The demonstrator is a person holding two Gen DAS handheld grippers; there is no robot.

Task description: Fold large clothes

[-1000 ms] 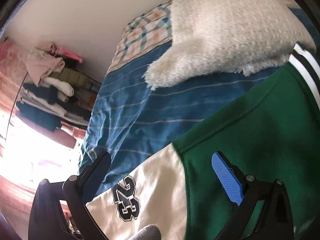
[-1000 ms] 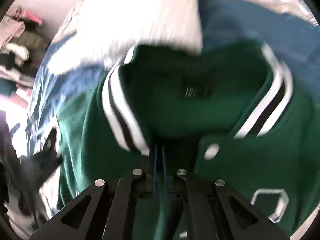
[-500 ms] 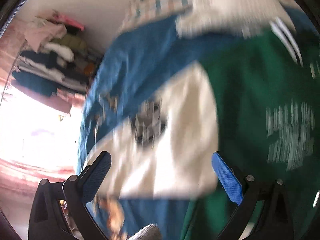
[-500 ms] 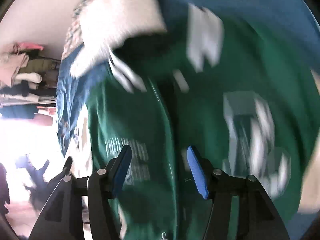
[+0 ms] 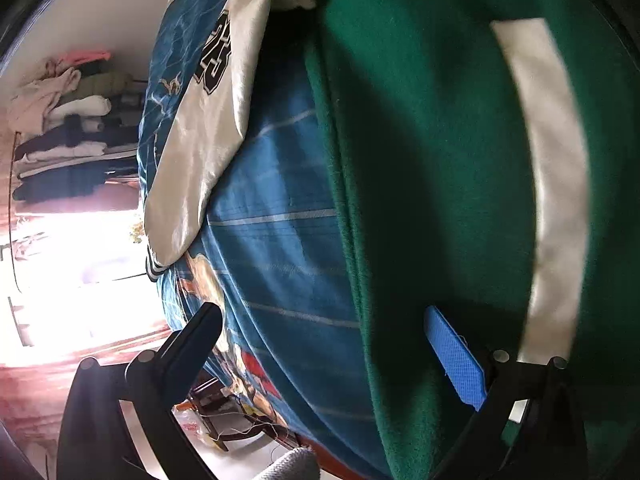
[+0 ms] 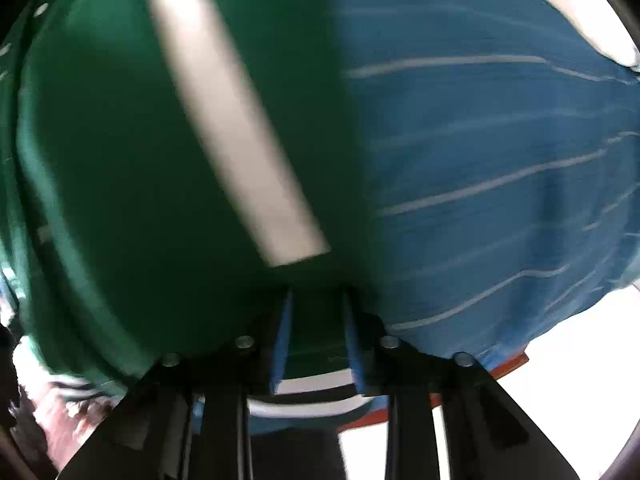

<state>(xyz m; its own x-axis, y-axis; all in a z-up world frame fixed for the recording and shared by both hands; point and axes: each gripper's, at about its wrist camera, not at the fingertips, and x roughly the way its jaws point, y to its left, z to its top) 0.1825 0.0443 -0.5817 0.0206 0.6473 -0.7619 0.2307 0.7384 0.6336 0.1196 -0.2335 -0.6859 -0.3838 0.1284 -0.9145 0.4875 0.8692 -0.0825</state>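
While the green varsity jacket [image 5: 432, 160] lay spread over the bed's blue striped sheet [image 5: 280, 208], its body filled the right side of the left wrist view and its hem reached toward the camera. Its cream sleeve [image 5: 208, 132], printed with a black number, stretched away along the left edge of the bed, ending in a striped cuff that hung over the side. A broad white stripe [image 5: 560, 184] ran down the green cloth near the right finger. The left tongs [image 5: 320, 344] stood released and wide, the blue pad [image 5: 456, 356] over the green fabric and the dark finger out past the bed's edge, with nothing pinched between them. Folded clothes sat stacked on a shelf [image 5: 68, 128] in the background, beside a glaring bright window.

Seen from the right wrist, the right tongs [image 6: 316, 344] were narrowing, and the jacket's [image 6: 120, 140] green hem with its white and black ribbed band lay between the two blue pads; whether the pads already pressed on it could not be told through the blur. Beside the jacket the sheet [image 6: 480, 160] draped over the bed's corner.
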